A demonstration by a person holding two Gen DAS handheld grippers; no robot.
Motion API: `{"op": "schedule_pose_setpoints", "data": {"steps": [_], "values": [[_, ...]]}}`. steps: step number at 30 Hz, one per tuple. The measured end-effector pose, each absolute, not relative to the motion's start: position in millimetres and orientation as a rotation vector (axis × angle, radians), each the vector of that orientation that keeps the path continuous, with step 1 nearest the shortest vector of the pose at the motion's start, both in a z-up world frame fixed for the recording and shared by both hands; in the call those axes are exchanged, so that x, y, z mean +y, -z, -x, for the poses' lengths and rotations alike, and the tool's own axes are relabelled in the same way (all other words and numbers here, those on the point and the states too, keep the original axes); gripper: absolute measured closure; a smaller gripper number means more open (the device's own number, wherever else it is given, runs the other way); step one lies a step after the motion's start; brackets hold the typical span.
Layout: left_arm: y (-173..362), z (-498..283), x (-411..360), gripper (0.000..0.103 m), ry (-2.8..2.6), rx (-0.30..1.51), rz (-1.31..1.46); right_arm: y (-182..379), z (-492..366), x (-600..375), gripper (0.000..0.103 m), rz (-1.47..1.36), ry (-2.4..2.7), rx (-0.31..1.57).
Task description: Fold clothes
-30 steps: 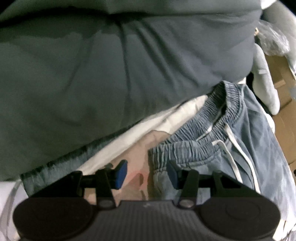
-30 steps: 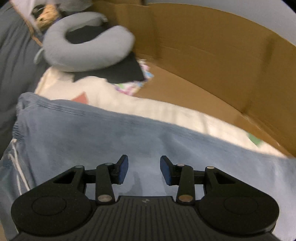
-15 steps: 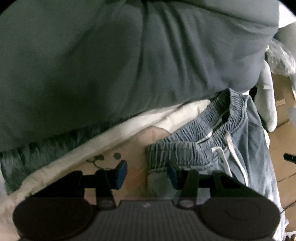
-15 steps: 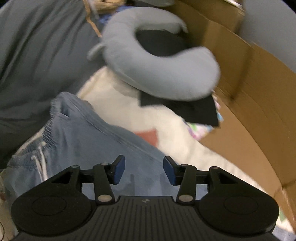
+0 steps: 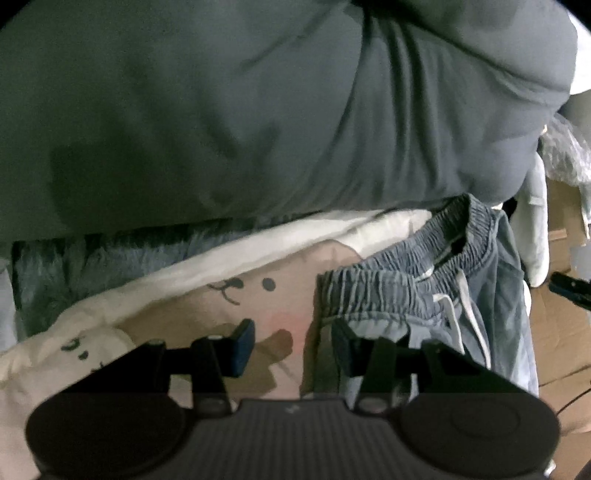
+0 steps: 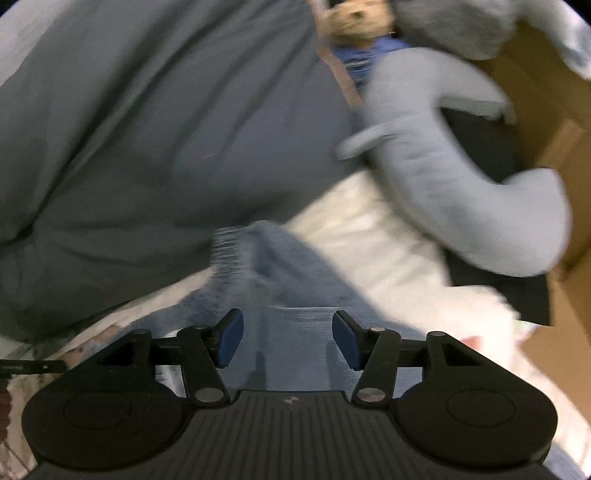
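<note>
Cream bedding (image 5: 376, 229) carries soft, light blue shorts (image 5: 491, 295); left tongs (image 5: 291, 343) gape beside their waistband (image 5: 373, 288); right tongs (image 6: 286, 338) gape over them; that gathered waistband looks best to grip.

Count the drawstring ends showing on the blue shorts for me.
2: both white drawstring ends hang below the elastic waistband, right of the left gripper. More may be hidden in the folds.

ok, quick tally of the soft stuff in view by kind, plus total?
Blue drawstring shorts: 1
Grey neck pillow: 1
Dark grey duvet: 1
Cream cartoon-print blanket: 1
Plush toy: 1
Total: 5
</note>
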State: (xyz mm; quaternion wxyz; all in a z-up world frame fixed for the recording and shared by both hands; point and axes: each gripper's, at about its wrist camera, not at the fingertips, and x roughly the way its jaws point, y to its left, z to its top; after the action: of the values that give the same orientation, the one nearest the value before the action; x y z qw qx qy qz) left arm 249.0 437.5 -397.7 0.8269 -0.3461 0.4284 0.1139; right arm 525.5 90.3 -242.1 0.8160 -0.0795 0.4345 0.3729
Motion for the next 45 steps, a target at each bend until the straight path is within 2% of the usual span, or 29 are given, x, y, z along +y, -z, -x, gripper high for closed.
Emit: {"op": "schedule_pose_setpoints", "data": {"steps": [10,19,39,41,42,43,45], "values": [[414.1,-243.8,423.7,0.055,-0.199,0.892,0.789,267.3,-466.9,178.1,0.041,0.345,-1.071,0.992],[419.1,-262.3,415.1,0.055,-0.181,0.877,0.824,284.7,-428.6,208.3,0.04,0.398,-1.182,1.031],[449.9,-290.7,421.9,0.055,-0.082,0.857,1.058,280.1,-453.4,180.2,0.04,0.405,-1.09,1.017],[449.9,-291.4,421.6,0.062,-0.084,0.853,1.059,279.7,-454.3,178.6,0.04,0.406,-1.089,1.016],[449.8,-291.3,421.4,0.073,-0.092,0.856,1.059,279.5,-454.5,177.8,0.04,0.407,-1.09,1.016],[449.8,-290.3,421.7,0.079,-0.103,0.859,1.063,279.4,-454.3,177.1,0.04,0.409,-1.093,1.015],[445.8,-285.0,423.2,0.086,-0.127,0.859,1.058,280.8,-452.3,176.1,0.04,0.416,-1.105,1.011]]}}
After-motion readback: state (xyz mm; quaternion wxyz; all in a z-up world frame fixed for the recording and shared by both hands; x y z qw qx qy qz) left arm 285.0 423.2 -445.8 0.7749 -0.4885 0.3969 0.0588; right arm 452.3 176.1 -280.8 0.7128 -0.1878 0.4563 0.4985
